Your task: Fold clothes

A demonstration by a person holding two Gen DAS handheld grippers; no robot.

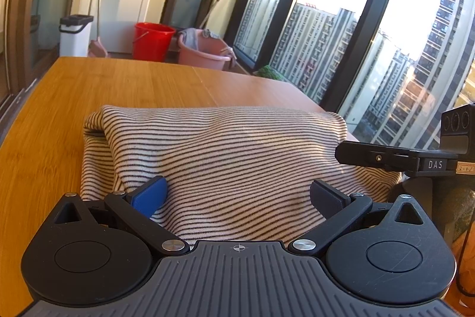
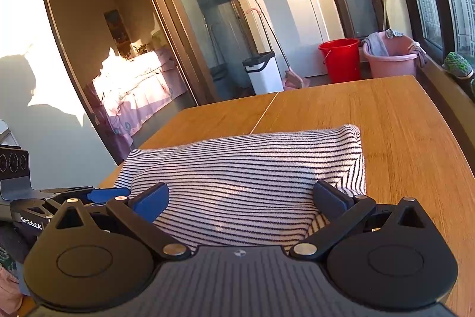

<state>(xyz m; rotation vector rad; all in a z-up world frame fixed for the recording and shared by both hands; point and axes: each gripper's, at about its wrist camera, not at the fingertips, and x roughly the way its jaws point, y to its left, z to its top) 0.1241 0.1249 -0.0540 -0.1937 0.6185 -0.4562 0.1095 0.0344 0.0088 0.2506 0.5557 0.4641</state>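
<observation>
On the wooden table (image 1: 59, 97) the striped garment (image 1: 225, 150) lies already folded into a thick rectangle, near the front edge and approx. in the middle between both tools. Left side first: the left gripper (image 1: 237, 195) has its jaws wide apart, nothing held, with the blue pad (image 1: 150, 196) and the black pad (image 1: 328, 198) over the near part of the cloth — I cannot tell if they touch it. At the left end the layers look loose, a rounded lip hangs over the lower layer. Going right, the right gripper (image 2: 240, 198) is also fully spread and empty, w/ its pads at the near hem. I judge the step is a last fold or tidy-up: close each tool on all layers at the near corners, lift both together, keep the edges parallel — else the stack slides open.
</observation>
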